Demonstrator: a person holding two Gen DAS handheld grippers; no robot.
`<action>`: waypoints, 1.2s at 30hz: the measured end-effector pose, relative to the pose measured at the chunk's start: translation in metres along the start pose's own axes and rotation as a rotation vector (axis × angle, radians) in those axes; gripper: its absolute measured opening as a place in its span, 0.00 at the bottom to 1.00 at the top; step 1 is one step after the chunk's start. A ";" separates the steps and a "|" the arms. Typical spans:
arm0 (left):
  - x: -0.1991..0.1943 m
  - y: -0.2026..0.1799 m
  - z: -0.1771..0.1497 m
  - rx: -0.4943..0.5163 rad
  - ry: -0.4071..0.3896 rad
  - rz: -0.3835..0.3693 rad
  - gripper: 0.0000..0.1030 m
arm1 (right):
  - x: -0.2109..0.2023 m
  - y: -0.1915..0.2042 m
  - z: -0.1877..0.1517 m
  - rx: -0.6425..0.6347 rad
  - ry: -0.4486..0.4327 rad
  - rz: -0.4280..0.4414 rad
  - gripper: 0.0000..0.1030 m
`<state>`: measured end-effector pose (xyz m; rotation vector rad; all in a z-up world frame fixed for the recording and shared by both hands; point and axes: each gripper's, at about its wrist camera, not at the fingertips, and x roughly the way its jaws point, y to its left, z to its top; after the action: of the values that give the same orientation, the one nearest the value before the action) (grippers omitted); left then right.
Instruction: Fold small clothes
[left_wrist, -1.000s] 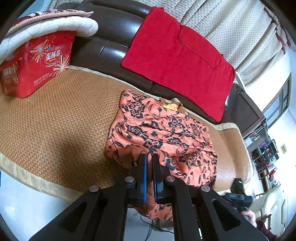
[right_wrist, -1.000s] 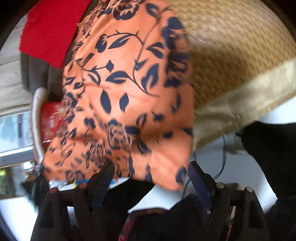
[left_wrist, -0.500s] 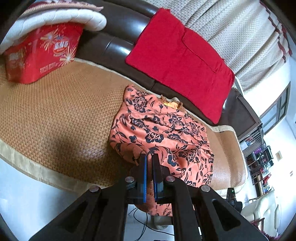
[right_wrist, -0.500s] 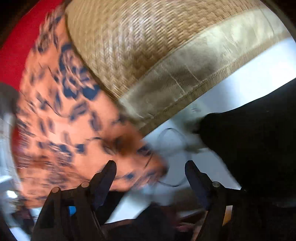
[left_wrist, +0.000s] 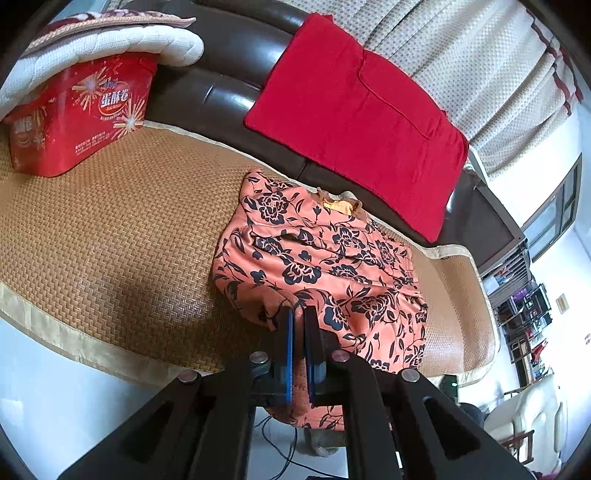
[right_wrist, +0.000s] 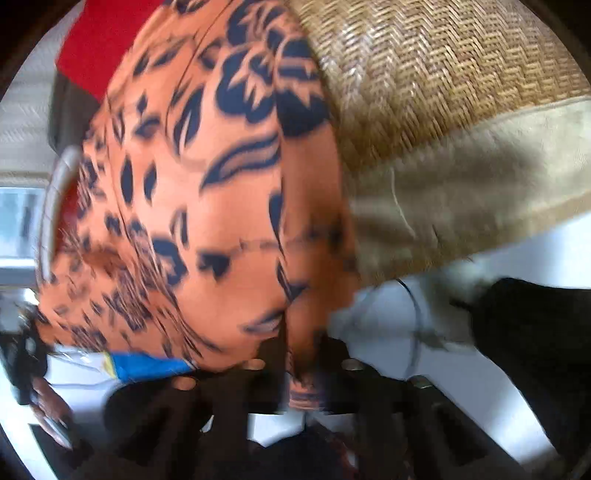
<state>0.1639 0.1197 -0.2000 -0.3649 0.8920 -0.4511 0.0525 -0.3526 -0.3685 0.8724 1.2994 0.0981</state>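
On the woven mat (left_wrist: 110, 236) that covers the sofa seat lies the orange floral garment (left_wrist: 332, 266), rumpled, with its near edge hanging over the mat's pale front border.

Left gripper (left_wrist: 299, 325): jaws narrow, nearly touching. A fold of the garment's near hem is pinched between the blue pads; cloth runs down through the gap and hangs below the fingers. Grip sits at the garment's left front corner as the left wrist view shows it.

Right gripper (right_wrist: 303, 354): jaws drawn close together, with a strip of the same orange cloth (right_wrist: 207, 206) caught between the dark fingers. The right wrist view is motion-blurred, so the exact pad contact is hard to read, but fabric visibly passes between them and bunches just below. This grip is at the garment's edge just beside the mat's beige border (right_wrist: 461, 192).

Surroundings, left wrist view: red cloth (left_wrist: 354, 122) draped on the dark sofa back (left_wrist: 221, 85), well apart from the garment; red tin (left_wrist: 77, 114) at the far left of the mat, under a white quilted pad (left_wrist: 110, 44).
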 end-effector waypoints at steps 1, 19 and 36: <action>-0.001 -0.001 0.001 0.002 -0.001 0.000 0.05 | -0.007 0.005 -0.005 0.002 0.010 0.011 0.08; 0.014 -0.001 0.151 -0.047 -0.098 0.018 0.05 | -0.170 0.143 0.177 -0.129 -0.479 0.252 0.07; 0.083 0.055 -0.101 -0.403 0.251 0.141 0.58 | -0.086 0.068 0.160 0.060 -0.472 0.287 0.08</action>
<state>0.1396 0.1115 -0.3397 -0.6181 1.2490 -0.1849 0.1912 -0.4317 -0.2577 1.0554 0.7368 0.0724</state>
